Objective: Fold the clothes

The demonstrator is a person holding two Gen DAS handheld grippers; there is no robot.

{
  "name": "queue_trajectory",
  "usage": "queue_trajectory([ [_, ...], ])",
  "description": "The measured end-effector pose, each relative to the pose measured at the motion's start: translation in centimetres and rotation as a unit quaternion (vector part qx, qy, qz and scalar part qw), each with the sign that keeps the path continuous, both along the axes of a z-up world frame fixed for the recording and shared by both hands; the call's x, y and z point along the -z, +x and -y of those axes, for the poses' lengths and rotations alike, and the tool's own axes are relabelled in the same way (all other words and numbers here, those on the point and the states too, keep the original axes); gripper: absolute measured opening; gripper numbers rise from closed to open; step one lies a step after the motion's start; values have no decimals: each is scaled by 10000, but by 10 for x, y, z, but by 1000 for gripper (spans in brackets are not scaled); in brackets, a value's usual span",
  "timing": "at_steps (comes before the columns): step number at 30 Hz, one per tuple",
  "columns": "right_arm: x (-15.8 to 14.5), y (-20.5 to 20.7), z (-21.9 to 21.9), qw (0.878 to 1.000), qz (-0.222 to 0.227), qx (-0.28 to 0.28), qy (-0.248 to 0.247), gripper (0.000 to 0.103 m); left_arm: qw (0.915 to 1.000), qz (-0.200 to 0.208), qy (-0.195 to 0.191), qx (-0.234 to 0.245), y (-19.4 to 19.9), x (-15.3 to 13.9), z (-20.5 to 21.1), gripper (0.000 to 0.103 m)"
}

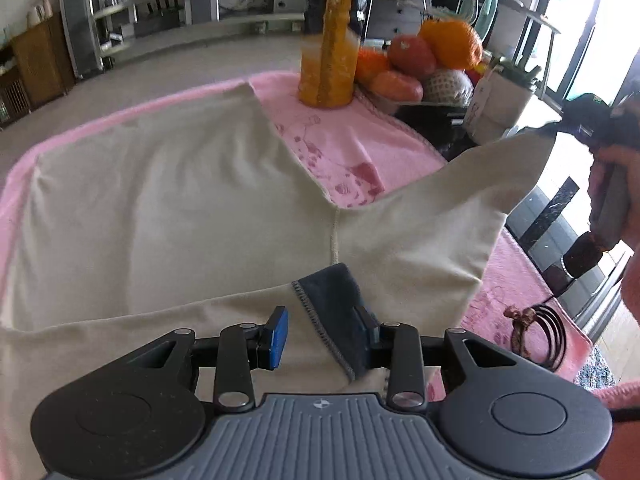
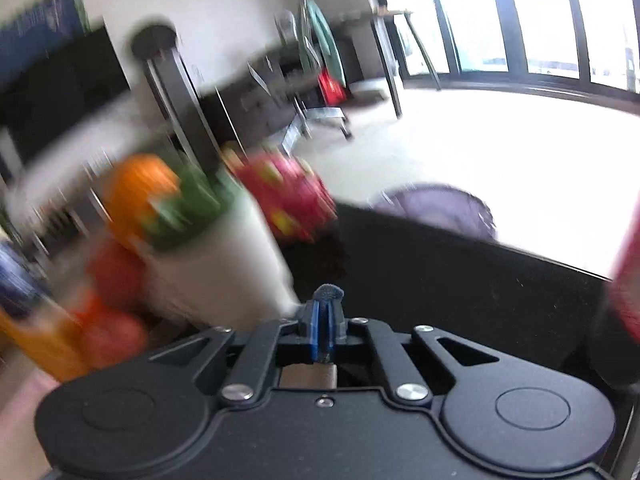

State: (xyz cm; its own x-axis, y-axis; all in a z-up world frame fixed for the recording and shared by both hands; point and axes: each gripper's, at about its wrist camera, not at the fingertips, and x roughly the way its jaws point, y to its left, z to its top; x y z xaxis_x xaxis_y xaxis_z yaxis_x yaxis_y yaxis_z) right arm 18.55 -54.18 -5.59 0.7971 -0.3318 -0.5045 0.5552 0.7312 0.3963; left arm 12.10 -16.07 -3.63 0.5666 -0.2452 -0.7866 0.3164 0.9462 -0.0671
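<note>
The garment (image 1: 168,208), cream-coloured with a dark-lined hem (image 1: 332,312), lay spread over a pink towel (image 1: 344,148) that covered the bench, filling most of the bench's near and left part. One corner of it was lifted off toward the bench's right edge, drawn up into a taut peak at the right gripper (image 1: 560,128).

The right gripper's jaws stood pressed together on that corner; in the right wrist view a small tuft of cloth (image 2: 329,292) poked out past the closed pads (image 2: 316,328). The left gripper (image 1: 324,332) hung over the near hem with its jaws partly open. The turned-back dark flap sat between the pads, and the right pad seemed to touch it, but they did not pinch it.

The cloth looked light and thoroughly limp. It sagged in a smooth curve from the raised corner and creased softly where it met the towel. It would probably not hold any shape of its own, so a fold would need two held points and a flat lay-down. It looked like a knit with some stretch, so a hard pull from one corner would likely skew it rather than move it whole. The towel under it seemed grippy enough to drag at it.

The stitched hem and the corners looked like the best places to take hold, being thicker and less likely to slip from the pads. A tall orange bottle (image 1: 328,32) and a heap of fruit (image 1: 416,60) stood at the far right corner, near enough to be caught by a swinging sleeve.
</note>
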Motion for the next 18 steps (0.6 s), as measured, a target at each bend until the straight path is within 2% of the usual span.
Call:
queue_trajectory([
  [4, -67, -37, -62, 9942, 972, -440, -143, 4, 9994, 300, -51, -138, -25, -23, -29, 34],
  [10, -146, -60, -176, 9778, 1424, -1399, -631, 4, 9955, 657, -223, -650, -56, -49, -102, 34],
  [14, -161, -69, -253, 9671, 1365, -2063, -597, 4, 9893, 784, -272, -1198, -68, -53, -166, 34],
  [18, -149, -80, -338, 9523, 1179, -2799, -307, 4, 9764, 799, -394, -1969, -75, -47, -236, 34],
])
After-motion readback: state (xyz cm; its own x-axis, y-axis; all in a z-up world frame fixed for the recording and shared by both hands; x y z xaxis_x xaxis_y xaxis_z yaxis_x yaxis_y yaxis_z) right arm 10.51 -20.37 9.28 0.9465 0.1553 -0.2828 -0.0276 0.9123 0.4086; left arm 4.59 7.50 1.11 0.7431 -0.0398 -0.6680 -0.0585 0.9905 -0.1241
